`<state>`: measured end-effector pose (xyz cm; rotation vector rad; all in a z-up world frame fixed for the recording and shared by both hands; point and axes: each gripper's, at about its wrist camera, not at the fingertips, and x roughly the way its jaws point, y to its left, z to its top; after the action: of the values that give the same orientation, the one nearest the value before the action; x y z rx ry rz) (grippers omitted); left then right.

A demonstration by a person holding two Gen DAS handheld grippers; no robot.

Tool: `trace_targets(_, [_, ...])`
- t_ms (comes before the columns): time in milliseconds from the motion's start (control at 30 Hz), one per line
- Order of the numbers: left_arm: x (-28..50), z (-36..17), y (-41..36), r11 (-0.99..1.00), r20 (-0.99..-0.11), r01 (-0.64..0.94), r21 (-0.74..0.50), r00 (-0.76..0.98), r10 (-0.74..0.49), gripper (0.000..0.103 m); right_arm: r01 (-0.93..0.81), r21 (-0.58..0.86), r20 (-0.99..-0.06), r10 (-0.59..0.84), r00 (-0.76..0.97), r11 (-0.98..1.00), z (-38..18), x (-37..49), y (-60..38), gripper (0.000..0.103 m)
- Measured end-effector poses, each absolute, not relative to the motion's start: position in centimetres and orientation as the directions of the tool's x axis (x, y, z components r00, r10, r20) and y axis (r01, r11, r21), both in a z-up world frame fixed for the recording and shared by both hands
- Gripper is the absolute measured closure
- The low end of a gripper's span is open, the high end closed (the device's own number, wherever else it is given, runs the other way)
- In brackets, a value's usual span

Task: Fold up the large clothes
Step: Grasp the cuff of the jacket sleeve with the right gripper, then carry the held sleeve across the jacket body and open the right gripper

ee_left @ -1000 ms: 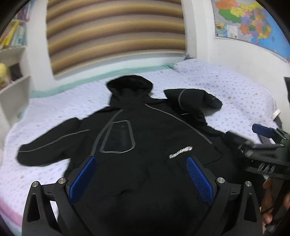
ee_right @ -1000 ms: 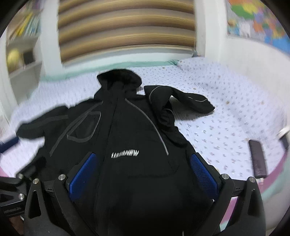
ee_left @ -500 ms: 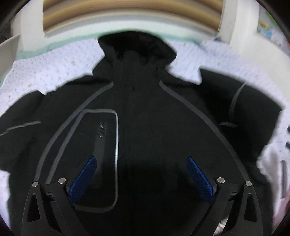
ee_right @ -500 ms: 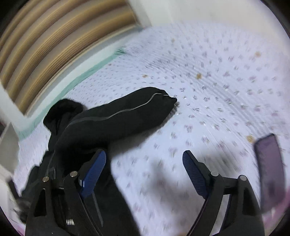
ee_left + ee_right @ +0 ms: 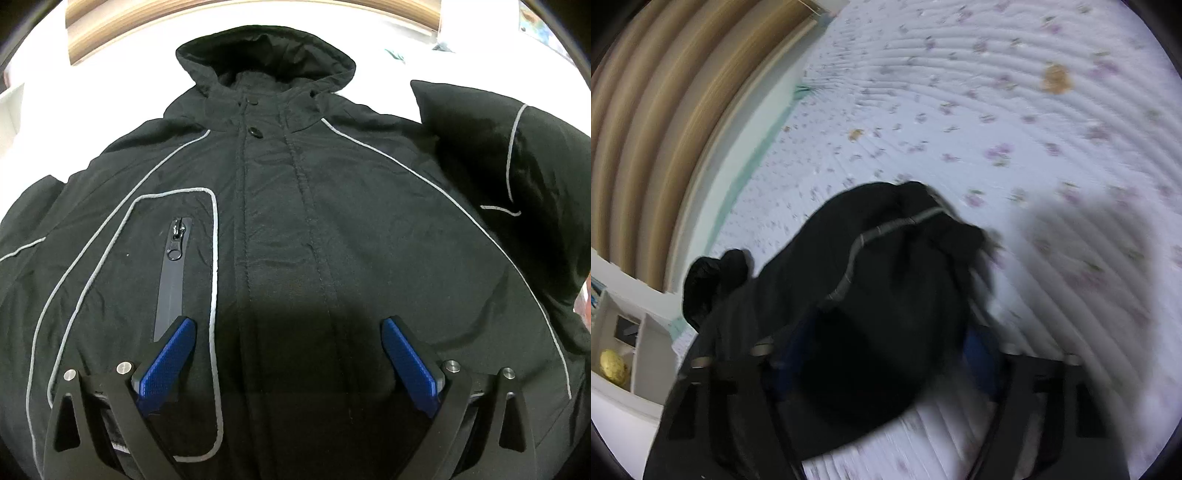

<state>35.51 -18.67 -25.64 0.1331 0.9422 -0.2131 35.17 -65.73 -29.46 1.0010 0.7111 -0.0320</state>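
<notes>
Black padded jacket: lies front-up on the bed, grey piping curving across the chest, filling nearly all of my left wrist view.
Hood: at the far end, bunched above two dark snap buttons on the placket.
Chest pocket: outlined in grey piping, its zip pull near the top.
Left tool: I have it low over the jacket's middle, blue pads spread wide, nothing between them; the left pad sits over the pocket's lower end.
Sleeve: the black cuff end with a grey stripe, bunched up above the floral quilted bedspread.
Right tool: the sleeve hangs between its blurred blue pads; I cannot tell whether they are pinching the fabric.
Shelf unit: white, at the left edge of my right wrist view.
</notes>
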Motion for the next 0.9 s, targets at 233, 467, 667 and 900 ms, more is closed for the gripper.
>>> trace_targets(233, [35.2, -23.0, -20.7, 0.945, -0.793, 0.305, 0.114, 0.601, -0.099, 0.017, 0.309, 0.732, -0.524, 0.212, 0.825, 0.607, -27.1, 33.9, -66.3, 0.085])
trace_targets(467, [36.0, -15.9, -28.4, 0.892, -0.748, 0.451, 0.036, 0.604, -0.275, 0.017, 0.407, 0.525, -0.525, -0.091, 0.846, 0.748, -19.9, 27.2, -69.6, 0.086])
trace_targets(667, [38.9, -19.4, -34.2, 0.887, -0.786, 0.46, -0.028, 0.538, -0.304, 0.017, 0.541, 0.358, -0.553, -0.294, 0.78, 0.761, -17.3, 22.5, -74.7, 0.086])
trace_targets(900, [40.9, -25.0, -35.9, 0.896, -0.86, 0.443, -0.018, 0.451, -0.24, 0.014, 0.585, 0.336, -0.626, -0.289, 0.724, 0.738, -20.5, 20.0, -79.0, 0.086])
